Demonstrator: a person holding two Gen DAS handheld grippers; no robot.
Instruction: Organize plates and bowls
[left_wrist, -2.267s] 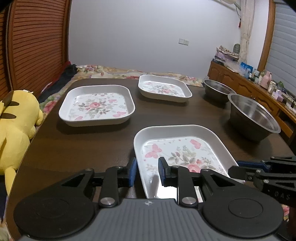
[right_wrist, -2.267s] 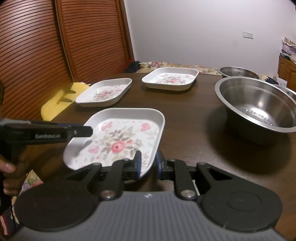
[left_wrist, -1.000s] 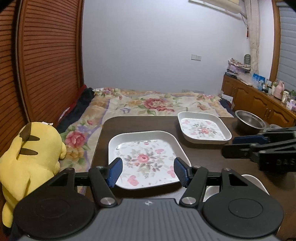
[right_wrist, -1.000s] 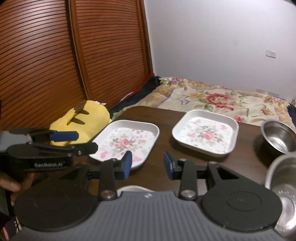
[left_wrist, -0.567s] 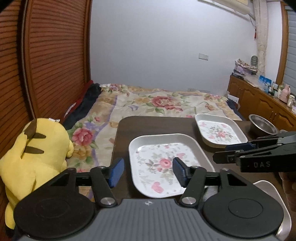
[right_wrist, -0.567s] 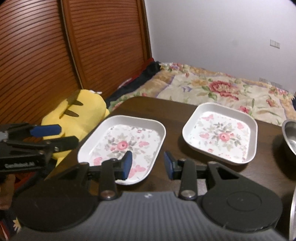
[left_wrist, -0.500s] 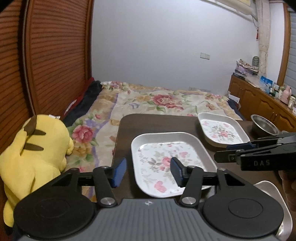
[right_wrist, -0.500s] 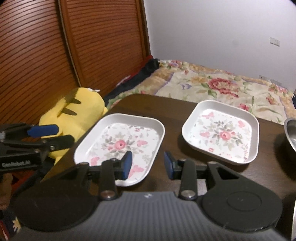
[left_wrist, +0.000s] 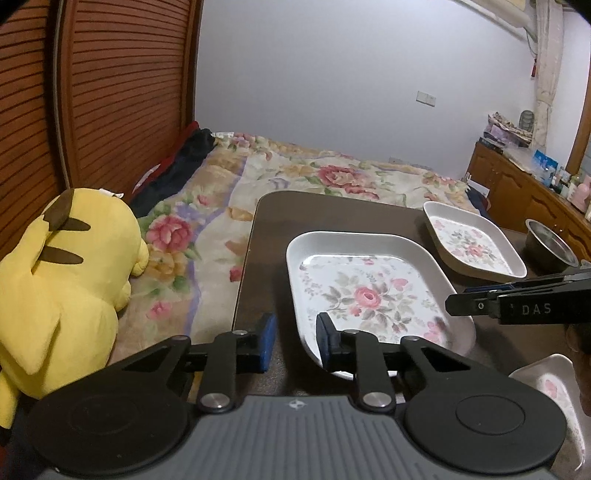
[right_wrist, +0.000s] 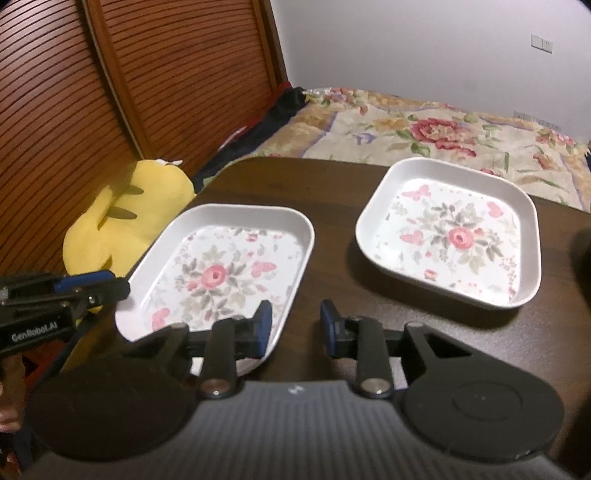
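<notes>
A white floral plate (left_wrist: 369, 291) (right_wrist: 221, 269) lies near the left edge of the dark table (left_wrist: 332, 214). My left gripper (left_wrist: 295, 341) straddles its near left rim, one finger over the plate and one outside; the jaws are closing, with a gap still showing. My right gripper (right_wrist: 295, 326) straddles the plate's near right rim the same way, also closing and not pressing. A second floral plate (left_wrist: 472, 243) (right_wrist: 454, 236) lies farther right. A third plate (left_wrist: 546, 384) shows at the lower right corner.
A steel bowl (left_wrist: 550, 247) stands at the table's far right. A yellow plush toy (left_wrist: 62, 288) (right_wrist: 129, 218) sits left of the table, by the slatted wooden doors. A flowered bedcover (left_wrist: 332, 177) lies beyond the table's far edge.
Both grippers have come forward and down onto the left plate, one at each near corner. Both pairs of jaws have narrowed, the left one much more.
</notes>
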